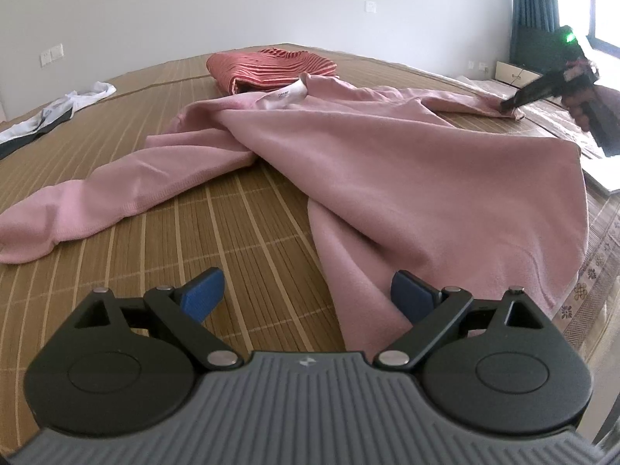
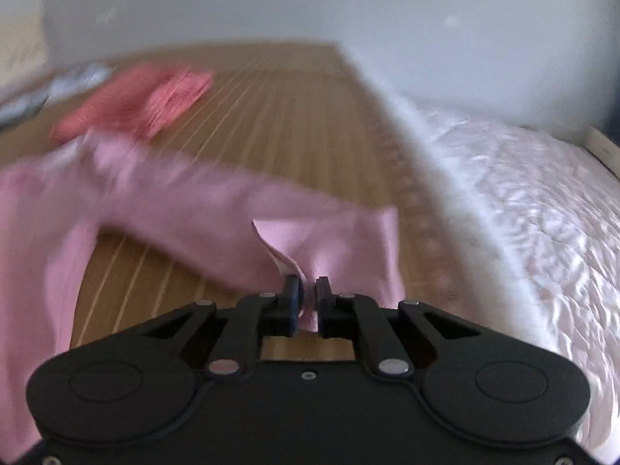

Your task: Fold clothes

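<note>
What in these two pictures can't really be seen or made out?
- Label print inside the pink sweater's white collar: left view, too small.
- Red striped garment: right view, motion blur.
- White and dark garment: left view, cut by edge.
- Hand holding the right tongs: cut by edge.

A sweatshirt lies spread on the bed mat. Behind the sweatshirt, touching its collar, sits a folded garment. Left of the sweatshirt, well apart, another garment lies at the mat's edge.
</note>
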The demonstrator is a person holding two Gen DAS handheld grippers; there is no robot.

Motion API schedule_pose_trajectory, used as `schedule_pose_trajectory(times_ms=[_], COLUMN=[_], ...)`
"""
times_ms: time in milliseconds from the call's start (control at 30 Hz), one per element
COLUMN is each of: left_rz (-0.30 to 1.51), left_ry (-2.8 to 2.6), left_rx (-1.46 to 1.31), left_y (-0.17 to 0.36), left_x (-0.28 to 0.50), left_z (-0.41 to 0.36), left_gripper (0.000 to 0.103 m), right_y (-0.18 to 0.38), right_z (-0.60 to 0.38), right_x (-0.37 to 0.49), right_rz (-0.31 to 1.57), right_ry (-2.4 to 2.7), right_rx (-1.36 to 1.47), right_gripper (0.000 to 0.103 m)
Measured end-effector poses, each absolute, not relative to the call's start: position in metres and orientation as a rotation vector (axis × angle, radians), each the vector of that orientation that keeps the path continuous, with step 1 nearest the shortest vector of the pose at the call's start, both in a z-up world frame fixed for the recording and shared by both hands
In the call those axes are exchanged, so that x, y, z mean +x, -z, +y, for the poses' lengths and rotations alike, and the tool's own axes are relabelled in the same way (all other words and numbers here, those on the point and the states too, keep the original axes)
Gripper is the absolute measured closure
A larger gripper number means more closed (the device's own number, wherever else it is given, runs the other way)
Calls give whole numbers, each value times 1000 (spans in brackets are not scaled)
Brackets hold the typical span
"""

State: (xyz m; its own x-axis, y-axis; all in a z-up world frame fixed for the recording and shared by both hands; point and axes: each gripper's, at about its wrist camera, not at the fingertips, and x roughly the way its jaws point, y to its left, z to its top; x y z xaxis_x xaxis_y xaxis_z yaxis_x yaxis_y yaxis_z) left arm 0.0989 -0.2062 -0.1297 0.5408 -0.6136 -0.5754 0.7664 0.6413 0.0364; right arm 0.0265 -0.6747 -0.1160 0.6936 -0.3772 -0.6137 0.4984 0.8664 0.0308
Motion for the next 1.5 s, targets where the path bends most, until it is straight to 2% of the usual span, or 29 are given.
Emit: schedule_pose_trajectory(times_ms=[100,233,300,400,600,767,867,1233,1267,1300,1333,1367,1500], left_rz=[563,568,568,566,567,571,578,578,576,573,570,569,565], left_ry=[836,834,831,826,817,779,753,646,643,639,633,624,594], left_rx=[300,295,294,293,292,282,269,237,237,237,236,235,210], left_y=[130,130,130,130,130,131,131,129,129,129,129,128,127], left_x=[100,101,101,101,102,106,109,117,117,117,117,117,119], left_z=[-206,-205,-205,-204,-203,-201,-198,-191,-191,-190,-190,-190,-186], left_gripper=[7,7,7,7,7,7,6,6,6,6,6,6,6], right_y=[100,99,102,100,108,138,144,159,160,162,164,165,153], right_z=[-705,-739,-747,-732,-636,-555,-536,-526,-524,-522,-521,-520,-529], right_x=[-4,-32,-42,-51,-66,-79,-88,-82,-82,-81,-79,-78,-86], right_rz=[518,521,544,558,558,681,684,651,638,628,631,635,630], right_ry=[617,764,789,726,188,-99,-128,-344,-343,-343,-346,-351,-399], right_rx=[341,411,416,389,289,188,139,406,420,434,446,456,462], right_gripper=[93,90,75,67,51,50,48,47,47,57,68,90,96])
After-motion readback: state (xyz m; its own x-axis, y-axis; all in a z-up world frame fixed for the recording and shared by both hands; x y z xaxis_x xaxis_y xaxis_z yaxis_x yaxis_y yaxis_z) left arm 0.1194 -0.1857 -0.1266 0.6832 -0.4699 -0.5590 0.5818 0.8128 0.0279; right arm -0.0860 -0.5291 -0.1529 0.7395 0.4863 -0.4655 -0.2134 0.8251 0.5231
